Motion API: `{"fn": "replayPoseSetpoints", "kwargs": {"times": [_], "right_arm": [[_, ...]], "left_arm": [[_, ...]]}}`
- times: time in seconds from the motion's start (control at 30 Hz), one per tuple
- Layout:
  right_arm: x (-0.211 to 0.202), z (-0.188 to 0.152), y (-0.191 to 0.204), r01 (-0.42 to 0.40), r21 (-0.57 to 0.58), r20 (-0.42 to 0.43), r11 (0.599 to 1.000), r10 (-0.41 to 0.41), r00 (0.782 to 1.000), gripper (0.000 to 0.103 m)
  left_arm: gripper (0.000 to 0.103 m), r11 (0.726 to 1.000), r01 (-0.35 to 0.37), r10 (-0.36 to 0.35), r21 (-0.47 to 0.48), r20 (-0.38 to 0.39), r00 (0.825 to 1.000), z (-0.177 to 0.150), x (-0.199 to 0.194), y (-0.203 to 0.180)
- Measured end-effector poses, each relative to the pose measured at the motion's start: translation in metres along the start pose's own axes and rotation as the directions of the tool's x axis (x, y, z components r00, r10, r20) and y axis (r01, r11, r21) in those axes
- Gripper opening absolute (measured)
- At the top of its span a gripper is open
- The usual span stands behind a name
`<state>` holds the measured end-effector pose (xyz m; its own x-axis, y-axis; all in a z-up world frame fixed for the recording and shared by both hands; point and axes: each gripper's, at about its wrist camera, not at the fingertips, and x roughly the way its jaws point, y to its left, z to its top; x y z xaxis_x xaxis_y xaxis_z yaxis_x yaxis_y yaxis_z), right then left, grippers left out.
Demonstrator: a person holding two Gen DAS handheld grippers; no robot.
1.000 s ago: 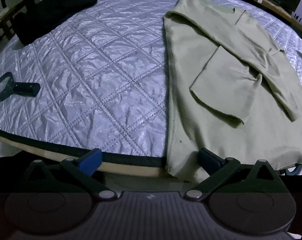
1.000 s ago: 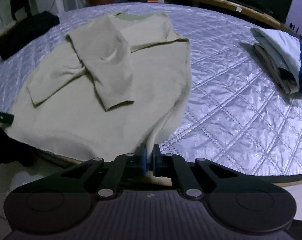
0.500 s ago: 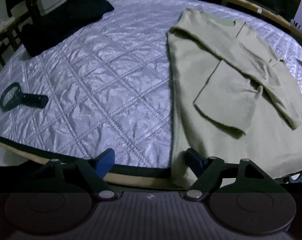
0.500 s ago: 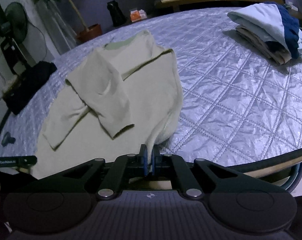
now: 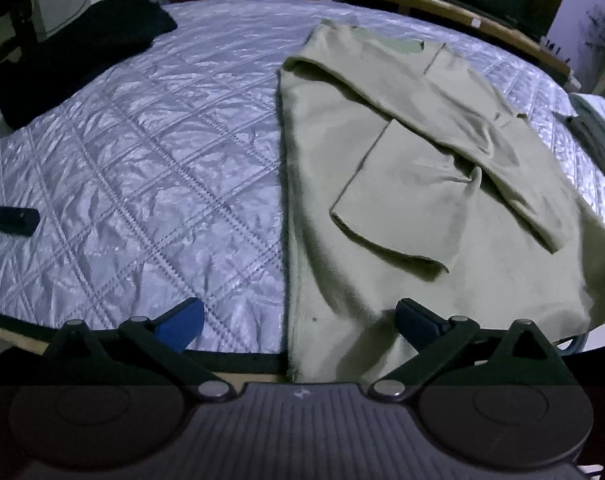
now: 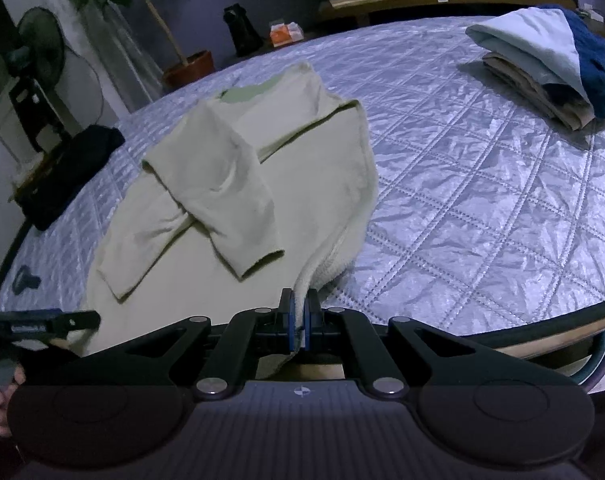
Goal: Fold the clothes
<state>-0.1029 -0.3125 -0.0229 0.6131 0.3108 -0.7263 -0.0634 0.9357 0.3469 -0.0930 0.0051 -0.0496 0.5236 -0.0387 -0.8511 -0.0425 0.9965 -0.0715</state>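
1. Compared with a second ago, the sweater [image 5: 402, 184] lies much the same on the quilted table cover [image 5: 150, 168], both sleeves folded across its front, but its right hem corner now hangs lifted off the cover.
2. Right gripper [image 6: 298, 320] stays clamped on that hem corner, fabric pinched between its blue pads.
3. Left gripper [image 5: 298, 320] has just been opening again after narrowing; its fingers straddle the sweater's left hem edge without pressing it.
4. Dark garment [image 5: 74, 56] rests at the far left; folded clothes [image 6: 542, 68] sit stacked far right.
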Motion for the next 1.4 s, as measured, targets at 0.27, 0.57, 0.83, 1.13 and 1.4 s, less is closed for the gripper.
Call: {"fn": "replayPoseSetpoints", "kwargs": {"times": [0.27, 0.57, 0.83, 1.13, 1.4], "right_arm": [[-0.003, 0.002, -0.007, -0.010, 0.065, 0.028, 0.998, 0.009, 1.000, 0.005], [-0.007, 0.004, -0.010, -0.030, 0.115, 0.056, 0.993, 0.023, 0.998, 0.005], [-0.018, 0.008, -0.019, -0.086, 0.244, 0.103, 0.966, 0.062, 0.993, 0.005], [-0.026, 0.006, -0.033, -0.116, 0.409, 0.098, 0.905, 0.082, 0.992, 0.005], [-0.053, 0.006, -0.035, -0.149, 0.417, 0.129, 0.896, 0.104, 0.986, 0.005]], "left_arm": [[0.003, 0.980, 0.124, -0.119, -0.154, 0.039, 0.992, 0.004, -0.008, 0.023], [0.001, 0.956, 0.196, -0.182, -0.218, 0.085, 0.980, 0.006, -0.023, 0.029], [0.001, 0.888, 0.229, -0.201, -0.400, 0.109, 0.973, 0.005, -0.030, 0.052], [0.001, 0.759, 0.294, -0.267, -0.581, 0.133, 0.954, -0.006, -0.039, 0.070], [0.001, 0.669, 0.347, -0.307, -0.657, 0.181, 0.934, -0.005, -0.046, 0.079]]}}
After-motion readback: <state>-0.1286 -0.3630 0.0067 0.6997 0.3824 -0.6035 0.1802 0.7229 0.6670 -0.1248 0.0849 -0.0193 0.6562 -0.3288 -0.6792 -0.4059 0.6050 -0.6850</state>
